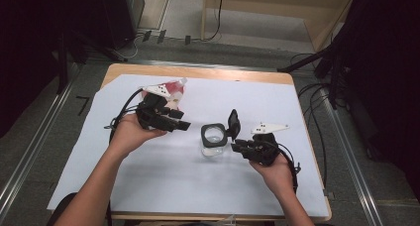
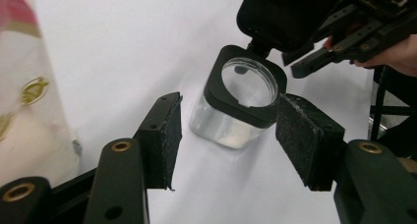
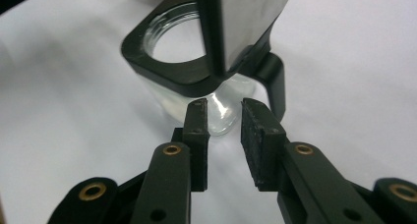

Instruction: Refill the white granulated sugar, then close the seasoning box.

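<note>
Bench under white sheet, one red-and-white pouch at ten o'clock, left gripper beside it, jaws wide apart and empty, one glass jar at centre, black flip lid upright, right gripper at three o'clock, jaws narrowly parted, holding nothing.

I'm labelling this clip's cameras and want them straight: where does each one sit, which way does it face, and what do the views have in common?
High view: above the person's side of the table, facing forward and down; both forearms, left gripper and right gripper show.
Left gripper view: rides the left gripper, looking between its open jaws at the glass jar; the right gripper shows beyond.
Right gripper view: rides the right gripper, close to the jar under its raised lid.
All three share the jar and lid.
</note>
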Tool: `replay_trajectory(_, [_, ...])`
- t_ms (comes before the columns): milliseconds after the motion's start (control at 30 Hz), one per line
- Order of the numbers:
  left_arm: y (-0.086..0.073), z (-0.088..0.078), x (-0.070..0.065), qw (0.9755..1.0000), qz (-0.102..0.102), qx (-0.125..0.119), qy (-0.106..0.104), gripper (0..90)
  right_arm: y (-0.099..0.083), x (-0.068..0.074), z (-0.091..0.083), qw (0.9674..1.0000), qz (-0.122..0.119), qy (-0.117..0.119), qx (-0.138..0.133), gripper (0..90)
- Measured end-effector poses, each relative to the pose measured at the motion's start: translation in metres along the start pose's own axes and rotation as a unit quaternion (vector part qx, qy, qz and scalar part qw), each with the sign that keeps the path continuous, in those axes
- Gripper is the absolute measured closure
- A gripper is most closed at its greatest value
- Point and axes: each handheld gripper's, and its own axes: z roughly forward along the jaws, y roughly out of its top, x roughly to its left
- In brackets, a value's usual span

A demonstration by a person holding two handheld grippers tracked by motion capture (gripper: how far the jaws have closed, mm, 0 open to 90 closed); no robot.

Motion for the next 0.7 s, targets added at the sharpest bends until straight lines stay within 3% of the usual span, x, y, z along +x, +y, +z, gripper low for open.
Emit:
replay_trajectory(200, [-0.006,-0.012,0.007,0.9999,0.004,-0.002,0.011,42.1,-0.006,0.01,-0.004,0.9997,0.001,0.021,-0.009,66.1])
replay_trajectory(367, [-0.01,-0.021,0.015,0.9998,-0.006,-0.007,0.015,41.9,-0.01,0.019,-0.002,0.9994,0.002,0.035,-0.003,61.9])
replay_trajectory(700, [-0.022,-0.031,0.03,0.999,-0.019,0.007,0.039,41.6,-0.007,0.025,0.005,0.9989,-0.014,0.044,0.006,54.9])
